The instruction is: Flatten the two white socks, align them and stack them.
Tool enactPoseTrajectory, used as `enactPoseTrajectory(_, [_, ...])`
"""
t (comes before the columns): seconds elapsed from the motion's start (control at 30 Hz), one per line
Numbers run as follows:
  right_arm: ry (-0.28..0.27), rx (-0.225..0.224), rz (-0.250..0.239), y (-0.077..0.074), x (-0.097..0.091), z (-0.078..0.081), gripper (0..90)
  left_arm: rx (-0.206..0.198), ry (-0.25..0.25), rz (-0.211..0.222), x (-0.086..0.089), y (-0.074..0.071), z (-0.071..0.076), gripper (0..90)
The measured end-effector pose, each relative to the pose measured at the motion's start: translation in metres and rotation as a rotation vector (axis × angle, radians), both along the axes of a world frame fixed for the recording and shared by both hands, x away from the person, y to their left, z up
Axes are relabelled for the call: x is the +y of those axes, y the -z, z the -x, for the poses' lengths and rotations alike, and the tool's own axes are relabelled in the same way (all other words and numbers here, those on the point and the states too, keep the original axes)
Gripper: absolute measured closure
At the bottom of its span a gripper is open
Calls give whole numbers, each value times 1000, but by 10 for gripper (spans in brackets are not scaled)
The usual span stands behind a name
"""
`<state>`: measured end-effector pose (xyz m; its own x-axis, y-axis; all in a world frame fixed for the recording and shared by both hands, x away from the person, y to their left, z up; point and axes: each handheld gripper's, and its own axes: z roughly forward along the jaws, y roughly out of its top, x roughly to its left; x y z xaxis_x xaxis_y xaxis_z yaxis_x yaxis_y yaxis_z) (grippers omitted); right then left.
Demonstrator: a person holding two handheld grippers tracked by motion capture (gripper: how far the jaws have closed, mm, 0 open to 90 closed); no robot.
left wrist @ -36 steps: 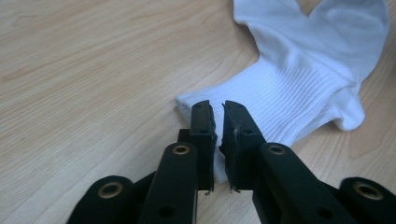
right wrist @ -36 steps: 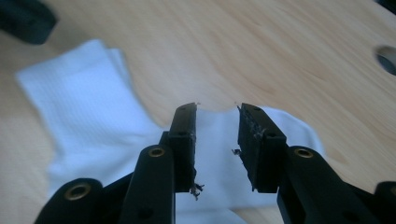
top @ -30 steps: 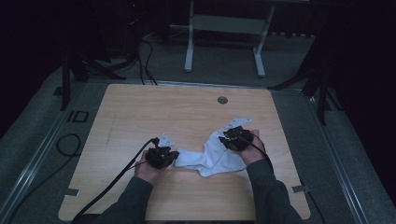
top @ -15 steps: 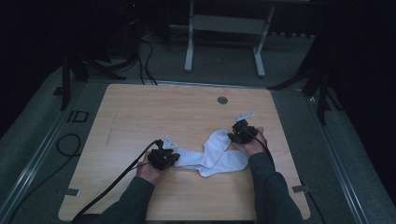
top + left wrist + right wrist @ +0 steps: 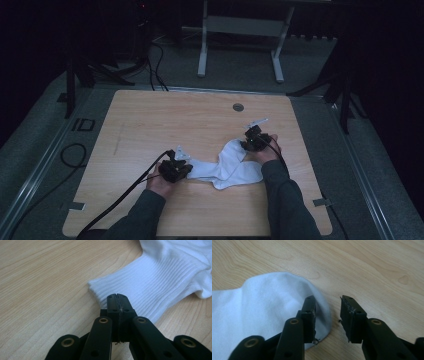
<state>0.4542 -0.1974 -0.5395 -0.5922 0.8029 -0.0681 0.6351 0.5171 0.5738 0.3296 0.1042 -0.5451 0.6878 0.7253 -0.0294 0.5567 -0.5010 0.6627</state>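
My left hand-held gripper (image 5: 117, 298) is clamped on the white sock's (image 5: 227, 167) cuff; my right hand-held gripper (image 5: 328, 315), half open, straddles the toe edge. Next, I judge, pinch the toe.

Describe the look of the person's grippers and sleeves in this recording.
Both the left gripper and the right gripper are black, with jaw links pinned by brass-ringed rivets. Each carries a grey three-cornered plate on top and trails a black cable. The sleeves are dark grey-green.

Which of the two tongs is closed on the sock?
The left tongs, pinching the ribbed cuff of the sock; the right tongs stand open.
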Motion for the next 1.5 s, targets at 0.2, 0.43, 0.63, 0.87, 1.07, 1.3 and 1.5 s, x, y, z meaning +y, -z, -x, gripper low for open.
enactPoseTrajectory(0.2, [-10,5,-3,0,0,1,840,1,-1,0,0,0,0,900])
enactPoseTrajectory(0.43, [-51,-43,-5,-24,2,18,884,0,-2,1,0,0,0,900])
enactPoseTrajectory(0.63, [-63,-89,3,-49,1,34,884,1,-1,-1,0,0,0,900])
enactPoseTrajectory(0.87, [-72,-111,9,-69,-3,52,884,3,-3,1,0,1,0,900])
enactPoseTrajectory(1.07, [-58,-131,4,-85,-10,73,884,2,-4,2,1,1,0,900])
enactPoseTrajectory(1.3, [-46,-121,-17,-96,-22,97,883,4,-6,4,1,1,0,900])
enactPoseTrajectory(1.5, [-18,-87,-28,-97,-32,108,883,7,-4,5,1,1,-1,900])
